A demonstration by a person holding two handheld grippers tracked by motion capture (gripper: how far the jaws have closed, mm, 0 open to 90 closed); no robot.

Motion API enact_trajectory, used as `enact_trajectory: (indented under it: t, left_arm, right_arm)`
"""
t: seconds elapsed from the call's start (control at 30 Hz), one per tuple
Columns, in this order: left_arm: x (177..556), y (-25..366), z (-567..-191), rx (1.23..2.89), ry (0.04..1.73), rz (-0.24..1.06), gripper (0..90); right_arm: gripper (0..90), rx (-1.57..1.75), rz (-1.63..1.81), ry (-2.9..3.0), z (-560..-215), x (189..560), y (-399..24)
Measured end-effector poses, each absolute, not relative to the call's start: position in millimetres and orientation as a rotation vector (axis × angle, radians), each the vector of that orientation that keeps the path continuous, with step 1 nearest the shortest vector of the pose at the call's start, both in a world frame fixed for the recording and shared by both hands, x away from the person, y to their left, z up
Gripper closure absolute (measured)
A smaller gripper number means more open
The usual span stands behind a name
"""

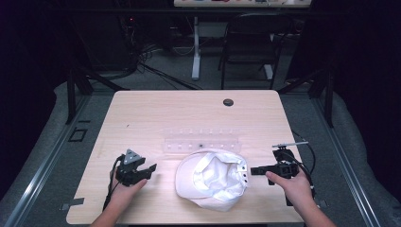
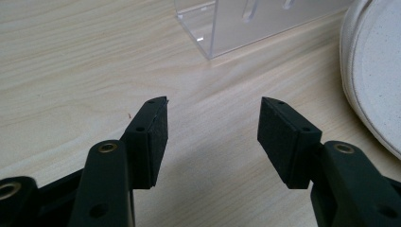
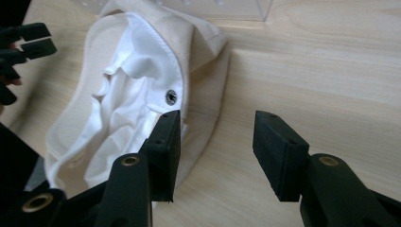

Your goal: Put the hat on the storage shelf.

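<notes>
The white cap (image 1: 212,179) lies upside down on the near middle of the wooden table (image 1: 142,113), between the two grippers. Its hollow faces up. The outer cloth is off-white; the lining inside is brighter white and creased into folds. The brim points to the near left. On the right-hand wall of the crown, small metal eyelets show, one of them clear in the right gripper view (image 3: 170,97).

The left gripper (image 1: 147,169) is held just above the table, near and to the left of the cap, apart from it. Its jaws stand wide apart with bare tabletop between them; nothing is gripped. In the left gripper view the edge of the cap (image 2: 373,71) is at the right, clear of the pads.

The right gripper (image 1: 254,170) is held to the right of the cap, pointing at it. Its jaws stand wide apart and grip nothing. In the right gripper view one pad (image 3: 166,151) overlaps the cap's rim; whether it touches the cloth cannot be told. The other pad stands over bare wood.

Just beyond the cap stands a clear acrylic rack (image 1: 202,140), running left to right. Farther off, near the far edge, is a round dark cable port (image 1: 228,102).
</notes>
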State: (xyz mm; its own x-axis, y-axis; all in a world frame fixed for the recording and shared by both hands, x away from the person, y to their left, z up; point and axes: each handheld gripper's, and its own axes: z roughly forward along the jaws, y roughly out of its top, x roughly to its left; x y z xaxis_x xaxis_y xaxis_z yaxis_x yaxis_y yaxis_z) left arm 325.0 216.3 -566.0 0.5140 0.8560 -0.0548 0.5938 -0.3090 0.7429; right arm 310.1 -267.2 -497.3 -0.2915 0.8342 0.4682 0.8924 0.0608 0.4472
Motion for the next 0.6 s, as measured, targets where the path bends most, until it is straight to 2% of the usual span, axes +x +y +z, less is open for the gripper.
enact_trajectory:
  t: [0.6]
  left_arm:
    - [324, 217, -563, 2.03, 1.16, 0.488, 43.6]
  right_arm:
    - [51.0, -1.739, -0.938, -2.137, -502, 323, -235]
